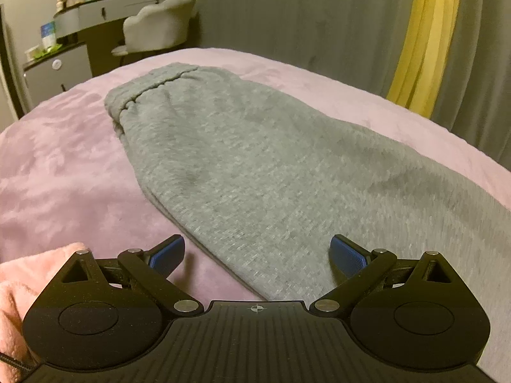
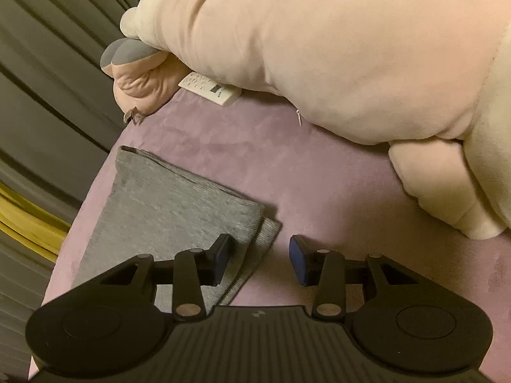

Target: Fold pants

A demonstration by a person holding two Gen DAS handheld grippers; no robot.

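Grey pants (image 1: 255,166) flat beneath both spread tools (image 1: 257,255) (image 2: 259,260).

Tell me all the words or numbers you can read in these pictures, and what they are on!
None can be read.
White remote control beside the pink plush toy: small dark marks, too blurred to read.
Bottles and boxes on the vanity desk: labels too small to read.
Gray pants, left gripper, right gripper: no words showing, only small moulded marks.
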